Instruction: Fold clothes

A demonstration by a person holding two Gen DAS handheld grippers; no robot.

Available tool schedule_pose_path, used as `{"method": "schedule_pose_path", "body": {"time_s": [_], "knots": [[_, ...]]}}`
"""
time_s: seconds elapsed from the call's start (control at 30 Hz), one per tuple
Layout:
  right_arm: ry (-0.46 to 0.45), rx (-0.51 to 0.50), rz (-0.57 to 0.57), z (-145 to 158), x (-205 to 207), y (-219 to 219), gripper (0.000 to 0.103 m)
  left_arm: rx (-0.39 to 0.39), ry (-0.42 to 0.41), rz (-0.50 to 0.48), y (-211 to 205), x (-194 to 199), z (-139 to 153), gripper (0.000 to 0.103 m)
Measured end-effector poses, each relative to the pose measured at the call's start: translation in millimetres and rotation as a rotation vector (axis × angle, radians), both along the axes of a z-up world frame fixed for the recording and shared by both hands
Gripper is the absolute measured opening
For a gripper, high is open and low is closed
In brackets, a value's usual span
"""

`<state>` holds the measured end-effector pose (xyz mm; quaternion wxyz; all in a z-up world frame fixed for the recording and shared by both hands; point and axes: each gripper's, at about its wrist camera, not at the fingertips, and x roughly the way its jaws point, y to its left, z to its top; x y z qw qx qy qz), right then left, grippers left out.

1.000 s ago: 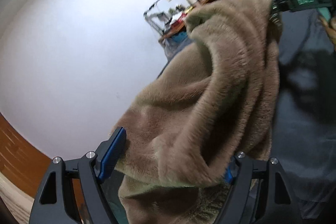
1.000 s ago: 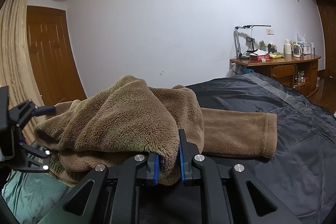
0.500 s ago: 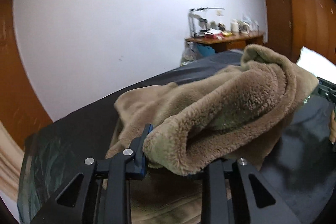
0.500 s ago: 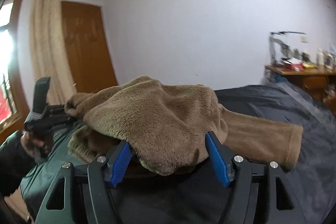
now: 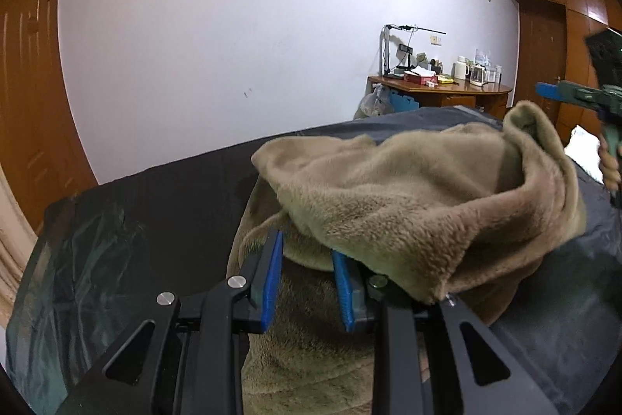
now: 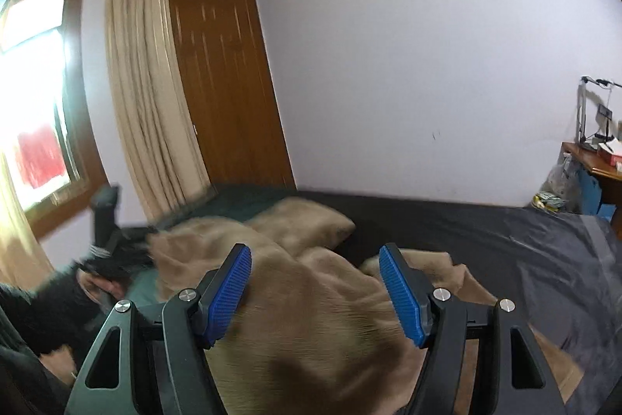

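Folding step: bringing one half of the brown fleece garment (image 5: 408, 205) over the rest, judging by the doubled layer heaped on the dark bed cover (image 5: 155, 205).
Left gripper (image 5: 307, 282): jaws narrowed, a fold of fleece between the blue pads, apparently pinched at its lower edge.
Right gripper (image 6: 315, 290): jaws spread wide, released; fleece lies below and between them, the pads clear of it.
Garment place: on the bed, one sleeve (image 6: 307, 224) stretched toward the far side.
Next move, likely: lay the left-held fold flat, let go, smooth it.
Background: desk (image 5: 439, 92) against the white wall.
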<state>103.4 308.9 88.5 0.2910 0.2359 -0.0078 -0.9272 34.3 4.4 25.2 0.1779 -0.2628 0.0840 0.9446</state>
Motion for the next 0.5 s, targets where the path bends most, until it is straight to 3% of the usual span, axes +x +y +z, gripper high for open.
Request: {"method": "schedule_pose_path", "body": {"time_s": [0.1, 0.17, 0.3, 0.5], "knots": [[-0.063, 0.088, 0.049, -14.3, -15.0, -9.6, 0.07, -0.069, 0.05, -0.036, 4.8, 9.0, -1.5, 0.03], [-0.097, 0.153, 0.098, -25.4, -18.9, -16.8, 0.07, -0.142, 0.081, -0.072, 13.0, 11.1, -1.7, 0.034], [-0.149, 0.297, 0.177, -45.2, -28.1, -29.0, 0.07, -0.204, 0.103, -0.112, 24.7, 7.5, 0.2, 0.045], [-0.271, 0.23, 0.262, -65.0, -31.2, -25.0, 0.069, -0.237, 0.111, -0.132, 33.0, 4.9, -0.9, 0.069]]}}
